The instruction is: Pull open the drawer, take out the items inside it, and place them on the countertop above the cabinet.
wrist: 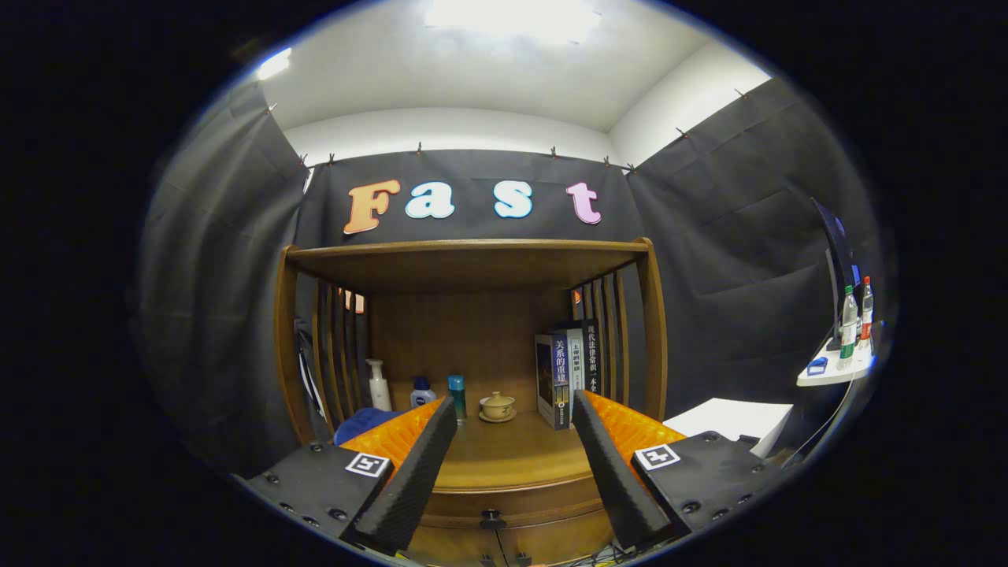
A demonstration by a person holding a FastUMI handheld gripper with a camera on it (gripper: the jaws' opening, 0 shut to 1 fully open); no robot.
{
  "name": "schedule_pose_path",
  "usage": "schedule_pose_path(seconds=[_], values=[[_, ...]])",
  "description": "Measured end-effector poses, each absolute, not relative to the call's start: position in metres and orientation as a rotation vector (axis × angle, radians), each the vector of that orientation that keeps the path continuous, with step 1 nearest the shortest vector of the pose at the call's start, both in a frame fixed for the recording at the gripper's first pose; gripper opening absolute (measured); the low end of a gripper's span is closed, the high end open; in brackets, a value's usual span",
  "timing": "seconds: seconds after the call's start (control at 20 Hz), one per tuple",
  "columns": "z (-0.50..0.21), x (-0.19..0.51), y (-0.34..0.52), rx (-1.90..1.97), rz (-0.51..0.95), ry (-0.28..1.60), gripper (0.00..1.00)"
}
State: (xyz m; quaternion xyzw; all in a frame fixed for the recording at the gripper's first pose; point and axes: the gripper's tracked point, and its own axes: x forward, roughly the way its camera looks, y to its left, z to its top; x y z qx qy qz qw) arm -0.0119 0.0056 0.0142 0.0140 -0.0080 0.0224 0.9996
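Note:
A wooden cabinet stands ahead of me, its countertop (512,457) lying beyond my fingers under a slatted shelf frame. Below the countertop's rounded front edge is the drawer front (543,539), closed, with a small dark knob (493,520) at its middle. My gripper (513,417) is open, held above and in front of the drawer, nothing between its fingers. The inside of the drawer is hidden.
At the back of the countertop stand a white pump bottle (379,384), a small white bottle with a blue cap (422,391), a teal canister (457,396), a lidded tea cup (498,406) and several books (565,378). A blue cloth (361,423) lies left. A side table with bottles (855,323) stands far right.

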Motion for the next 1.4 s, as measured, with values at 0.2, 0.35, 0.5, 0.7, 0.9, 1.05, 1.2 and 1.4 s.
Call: schedule_pose_path(seconds=[0.2,0.35,0.5,0.7,0.9,1.05,1.2,1.4], values=[[0.021,-0.014,0.011,0.054,0.044,-0.030,0.98],[0.021,-0.013,0.016,0.047,0.051,-0.028,0.98],[0.018,-0.014,0.022,0.033,0.060,-0.021,0.98],[0.013,-0.013,0.025,0.012,0.062,-0.017,0.98],[-0.005,-0.012,0.025,0.014,0.067,0.009,0.98],[-0.033,-0.009,0.025,0.010,0.069,0.042,0.98],[-0.075,-0.003,0.024,0.000,0.074,0.088,0.98],[-0.120,0.005,0.028,0.011,0.110,0.106,0.98]])
